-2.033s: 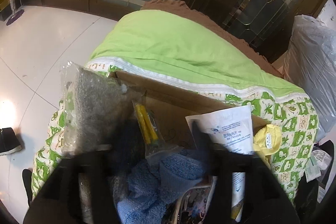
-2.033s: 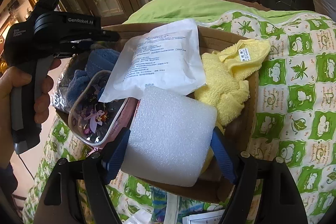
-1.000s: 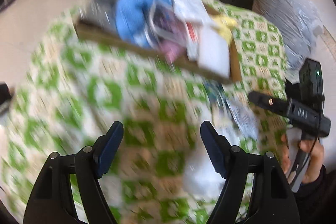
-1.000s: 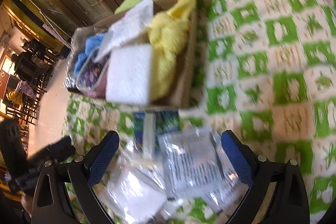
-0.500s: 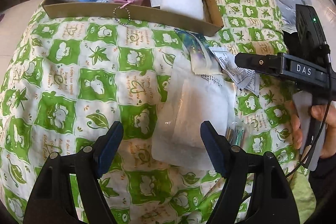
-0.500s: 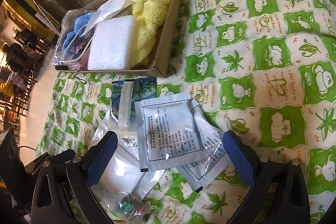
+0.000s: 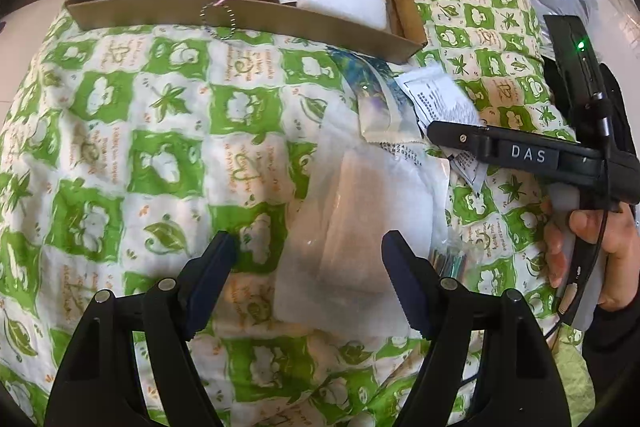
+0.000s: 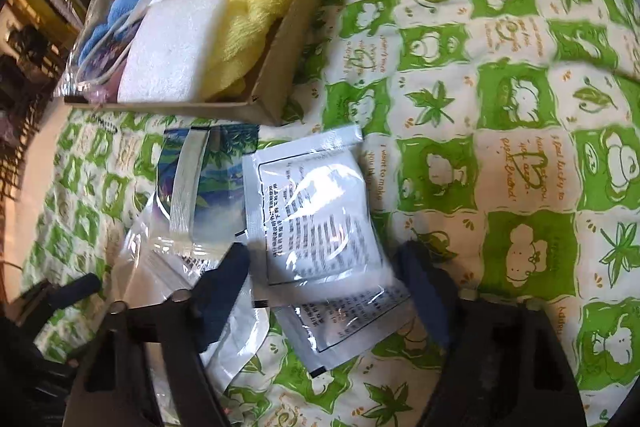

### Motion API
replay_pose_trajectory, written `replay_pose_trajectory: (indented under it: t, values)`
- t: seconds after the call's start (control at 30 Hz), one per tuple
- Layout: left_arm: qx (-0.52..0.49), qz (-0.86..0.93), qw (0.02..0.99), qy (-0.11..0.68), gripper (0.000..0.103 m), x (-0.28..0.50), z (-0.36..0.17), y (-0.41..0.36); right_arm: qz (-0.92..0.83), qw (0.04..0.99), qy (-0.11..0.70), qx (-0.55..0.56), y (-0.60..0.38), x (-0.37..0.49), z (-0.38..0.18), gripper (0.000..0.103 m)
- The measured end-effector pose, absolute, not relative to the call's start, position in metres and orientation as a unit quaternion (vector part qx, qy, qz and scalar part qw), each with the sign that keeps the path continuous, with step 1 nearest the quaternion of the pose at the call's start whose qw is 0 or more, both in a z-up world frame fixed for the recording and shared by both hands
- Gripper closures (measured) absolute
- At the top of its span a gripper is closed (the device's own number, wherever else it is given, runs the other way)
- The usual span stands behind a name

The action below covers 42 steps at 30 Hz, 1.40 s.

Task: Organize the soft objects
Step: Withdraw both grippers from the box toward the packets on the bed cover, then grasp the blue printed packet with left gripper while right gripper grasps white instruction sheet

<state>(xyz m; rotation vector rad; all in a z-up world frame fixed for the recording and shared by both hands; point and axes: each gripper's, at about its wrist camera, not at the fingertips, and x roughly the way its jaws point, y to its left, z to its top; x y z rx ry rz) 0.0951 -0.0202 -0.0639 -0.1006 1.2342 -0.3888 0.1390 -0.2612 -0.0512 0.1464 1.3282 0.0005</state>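
Looking down the left wrist view, the left gripper (image 7: 308,251) stands wide and empty over a clear bag of white padding (image 7: 360,227) on the green-checked quilt (image 7: 160,155), its long axis running toward the cardboard tray (image 7: 248,17) at the quilt's far edge; the right gripper's body reads "DAS". From the right wrist view, the right gripper (image 8: 324,267) is closing around a printed white sachet (image 8: 312,211), pads not yet pressing, print too small to read.
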Motion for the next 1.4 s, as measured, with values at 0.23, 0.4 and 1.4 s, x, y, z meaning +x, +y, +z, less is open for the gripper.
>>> replay_pose_trajectory:
  t: [0.23, 0.4, 1.4]
  values:
    - [-0.008, -0.185, 0.803, 0.567, 0.027, 0.106, -0.06, -0.042, 0.011, 0.784, 0.611, 0.111, -0.28, 0.135, -0.042, 0.067]
    - [-0.055, -0.181, 0.805, 0.562, 0.027, 0.133, -0.052, -0.049, 0.021, 0.784, 0.604, 0.138, -0.293, 0.133, -0.034, 0.069]
    - [-0.064, -0.13, 0.828, 0.541, 0.08, 0.153, -0.043, -0.039, 0.031, 0.79, 0.544, 0.283, -0.363, 0.123, -0.013, 0.092]
